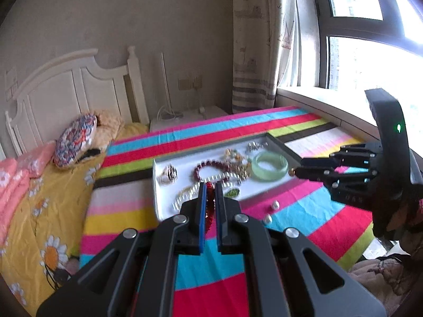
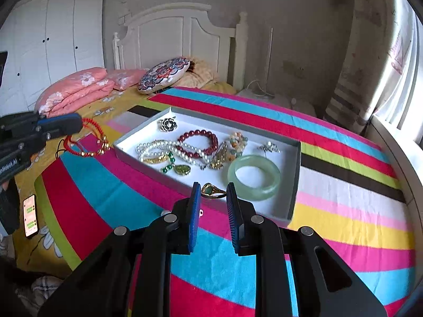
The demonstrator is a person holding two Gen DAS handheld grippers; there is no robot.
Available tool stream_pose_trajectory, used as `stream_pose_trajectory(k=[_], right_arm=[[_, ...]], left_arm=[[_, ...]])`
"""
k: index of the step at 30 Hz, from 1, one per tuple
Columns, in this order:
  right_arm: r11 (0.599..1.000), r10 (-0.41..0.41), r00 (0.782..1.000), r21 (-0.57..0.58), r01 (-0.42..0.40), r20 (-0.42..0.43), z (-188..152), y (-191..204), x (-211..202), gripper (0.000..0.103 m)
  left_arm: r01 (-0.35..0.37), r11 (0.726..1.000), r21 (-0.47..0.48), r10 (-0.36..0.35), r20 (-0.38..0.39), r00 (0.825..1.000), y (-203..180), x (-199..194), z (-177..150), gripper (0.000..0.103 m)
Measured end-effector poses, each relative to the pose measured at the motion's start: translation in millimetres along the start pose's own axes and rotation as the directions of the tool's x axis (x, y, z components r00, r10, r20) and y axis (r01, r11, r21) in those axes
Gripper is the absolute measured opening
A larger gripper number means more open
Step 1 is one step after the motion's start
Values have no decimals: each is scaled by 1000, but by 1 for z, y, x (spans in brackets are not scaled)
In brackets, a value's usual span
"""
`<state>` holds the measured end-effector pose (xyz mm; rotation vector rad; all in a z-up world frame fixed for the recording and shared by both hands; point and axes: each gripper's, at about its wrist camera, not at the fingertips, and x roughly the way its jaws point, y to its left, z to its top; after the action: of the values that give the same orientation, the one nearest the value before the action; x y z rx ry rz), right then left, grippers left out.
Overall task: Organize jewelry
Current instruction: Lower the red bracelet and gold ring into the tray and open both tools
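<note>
My left gripper [image 1: 210,185] is shut on a red beaded necklace [image 1: 210,206]. In the right wrist view that necklace [image 2: 90,142] hangs in loops with gold beads from the left gripper [image 2: 76,124], above the bed and left of the tray. My right gripper [image 2: 211,191] is shut on a gold ring with a green stone [image 2: 212,190], held over the near edge of the white, grey-rimmed tray [image 2: 296,185]. The left wrist view shows the right gripper [image 1: 298,171] with the ring [image 1: 292,171] at its tip. A jade bangle [image 2: 253,177], a dark red bead bracelet [image 2: 199,142], pearls and brooches lie in the tray.
The tray rests on a striped cloth [image 2: 343,211] spread over the bed. Two small pearly pieces [image 1: 275,205] lie on the cloth in front of the tray. A lit phone [image 2: 30,215] lies on the yellow sheet at left. Pillows, the headboard and the window sill border the bed.
</note>
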<state>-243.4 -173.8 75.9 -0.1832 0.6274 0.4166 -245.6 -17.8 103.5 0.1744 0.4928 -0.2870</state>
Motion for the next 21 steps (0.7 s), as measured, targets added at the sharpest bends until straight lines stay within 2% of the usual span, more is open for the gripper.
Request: stream_pose_trajectory(k=[6, 11, 21], right_arm=[[1000, 6, 1000, -19, -6, 1, 10, 1, 9, 21], [999, 18, 1000, -31, -18, -2, 20, 3, 22, 21], [998, 15, 999, -60, -17, -35, 36, 9, 59, 21]], left_arm=[[21, 1000, -4, -21, 22, 1000, 7, 6, 31, 6], [56, 998, -39, -56, 5, 998, 17, 24, 55, 6], [8, 1000, -26, -10, -71, 997, 22, 82, 77, 6]])
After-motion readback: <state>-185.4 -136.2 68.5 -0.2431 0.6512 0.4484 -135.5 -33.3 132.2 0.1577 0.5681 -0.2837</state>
